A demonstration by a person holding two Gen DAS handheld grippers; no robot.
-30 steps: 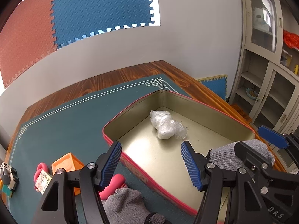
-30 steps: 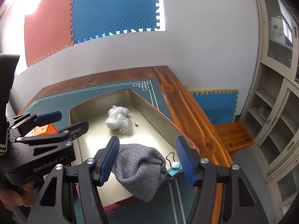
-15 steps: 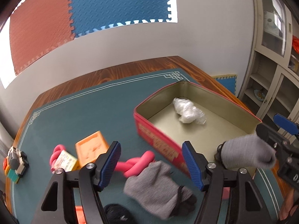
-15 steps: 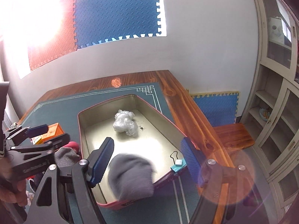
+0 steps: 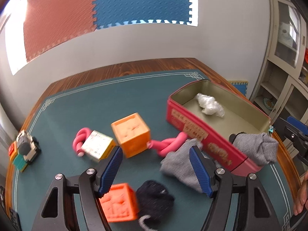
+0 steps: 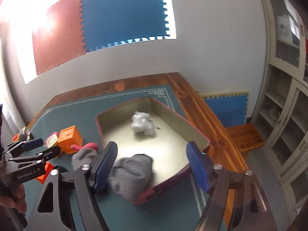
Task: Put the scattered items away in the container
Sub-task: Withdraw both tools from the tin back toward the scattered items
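Releasing has freed your right gripper (image 6: 152, 167): its fingers stand apart, empty, and the grey knitted sock (image 6: 132, 171) now lies below them inside the red rectangular metal tin (image 6: 194, 132). Your left gripper (image 5: 156, 170), also unclenched, has swung over the remaining sock (image 5: 181, 165) outside.

The left gripper (image 5: 156, 170) hangs with jaws apart and nothing between them over a green mat (image 5: 80, 104), left of and nearer than a red tin (image 5: 194, 127). In the tin lies a plastic wad (image 5: 209, 105); one grey sock (image 5: 258, 148) hangs over its near end wall and another (image 5: 181, 165) lies on the mat against its long side. Left of the tin sit a pink rope (image 5: 169, 142), an orange cube (image 5: 130, 132), a small box (image 5: 96, 146), a toy car (image 5: 24, 151), and nearer, a second cube (image 5: 117, 204) beside a dark sock (image 5: 156, 198).
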